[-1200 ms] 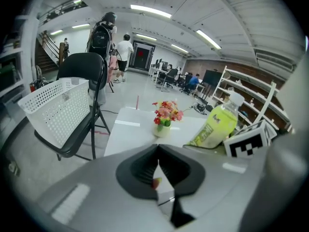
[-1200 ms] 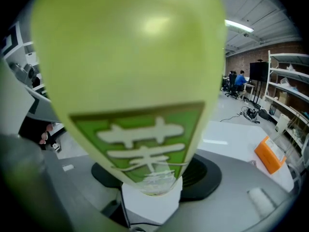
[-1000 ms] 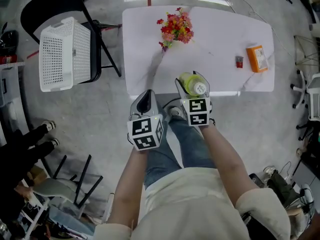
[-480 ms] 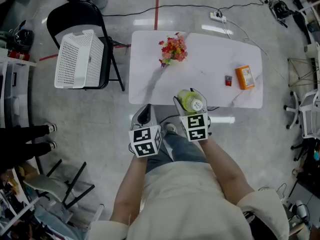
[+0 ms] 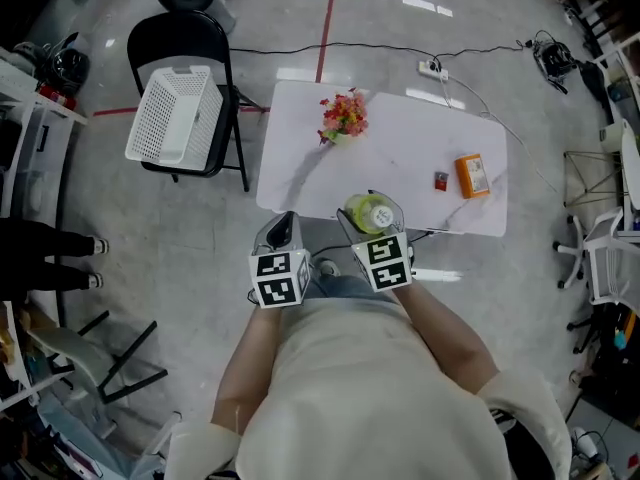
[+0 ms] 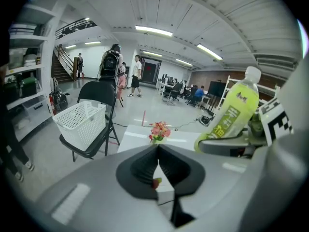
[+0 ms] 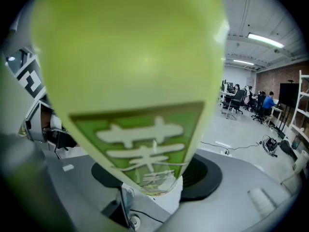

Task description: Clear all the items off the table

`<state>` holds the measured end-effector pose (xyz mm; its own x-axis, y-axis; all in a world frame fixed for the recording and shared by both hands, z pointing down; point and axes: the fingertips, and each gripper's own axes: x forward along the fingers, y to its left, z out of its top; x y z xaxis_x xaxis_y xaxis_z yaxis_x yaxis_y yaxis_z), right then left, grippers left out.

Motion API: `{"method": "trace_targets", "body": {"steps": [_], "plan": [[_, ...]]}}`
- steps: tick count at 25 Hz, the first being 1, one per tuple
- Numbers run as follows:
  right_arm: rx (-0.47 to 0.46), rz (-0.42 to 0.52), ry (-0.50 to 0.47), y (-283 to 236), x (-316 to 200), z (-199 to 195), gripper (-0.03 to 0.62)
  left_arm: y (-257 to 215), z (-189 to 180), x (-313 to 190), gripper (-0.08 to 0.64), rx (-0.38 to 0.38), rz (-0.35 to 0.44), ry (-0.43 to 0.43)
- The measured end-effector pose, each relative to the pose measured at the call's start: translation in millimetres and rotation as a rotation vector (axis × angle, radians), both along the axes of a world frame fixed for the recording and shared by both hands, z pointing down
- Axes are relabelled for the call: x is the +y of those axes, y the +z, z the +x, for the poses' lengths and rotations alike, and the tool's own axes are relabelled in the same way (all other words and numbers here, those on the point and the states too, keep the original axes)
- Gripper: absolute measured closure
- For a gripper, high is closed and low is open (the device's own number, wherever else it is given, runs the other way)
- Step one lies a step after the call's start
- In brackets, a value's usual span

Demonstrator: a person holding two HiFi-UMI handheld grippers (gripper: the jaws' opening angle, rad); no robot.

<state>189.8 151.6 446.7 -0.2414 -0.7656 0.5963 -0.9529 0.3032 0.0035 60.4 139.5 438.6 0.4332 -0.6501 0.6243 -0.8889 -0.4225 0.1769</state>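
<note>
The white table (image 5: 400,138) is the anchor: everything the task names sits on it or hangs just off its near edge. To the left of the table stands a black chair (image 5: 195,38) with a white basket (image 5: 175,113) on its seat, which looks like the likely drop place, though that is only a judgement. The right gripper (image 5: 371,211) hangs above the table's near edge with its jaws partly spread and clamped on a yellow-green bottle (image 7: 140,81), gripped near the base so the cap leans away from the body. The left gripper (image 6: 157,151) hangs just left of it, off the table's near edge, with its jaws pinched together. A tiny red and green speck shows low in their gap, too small to identify. To carry well, I would hold the bottle upright and high enough to pass the table's left corner and the chair back. I would lower it well into the basket before easing the grip, since a tall bottle held low can swing. On the table's far left side lies a bunch of flowers (image 5: 343,116). Near its right end lie an orange box (image 5: 472,176) and, just beside it, a small red item (image 5: 441,180).
</note>
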Motion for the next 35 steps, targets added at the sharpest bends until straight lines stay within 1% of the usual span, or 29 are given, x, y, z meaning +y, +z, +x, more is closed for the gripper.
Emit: {"method": "trace_targets", "body": {"steps": [5,11,19,23,29,35], "plan": [[-0.005,0.04,-0.082,-28,15,-16,0.295,-22,-13,14,0.551,-0.014,0.05,-0.027],[0.01,0.081,-0.184,-43,26,-36,0.294,-36,-26,27,0.551,-0.009,0.098,-0.057],[0.014,0.085,-0.268,-48,34,-57,0.294,-41,-46,45,0.551,-0.008,0.104,-0.122],[0.016,0.079,-0.321,-49,31,-74,0.294,-42,-61,47,0.551,-0.007,0.101,-0.167],[0.011,0.086,-0.385,-51,20,-105,0.293,-42,-92,41,0.551,-0.007,0.105,-0.235],[-0.005,0.084,-0.409,-55,-2,-146,0.293,-46,-134,23,0.551,-0.013,0.105,-0.267]]}}
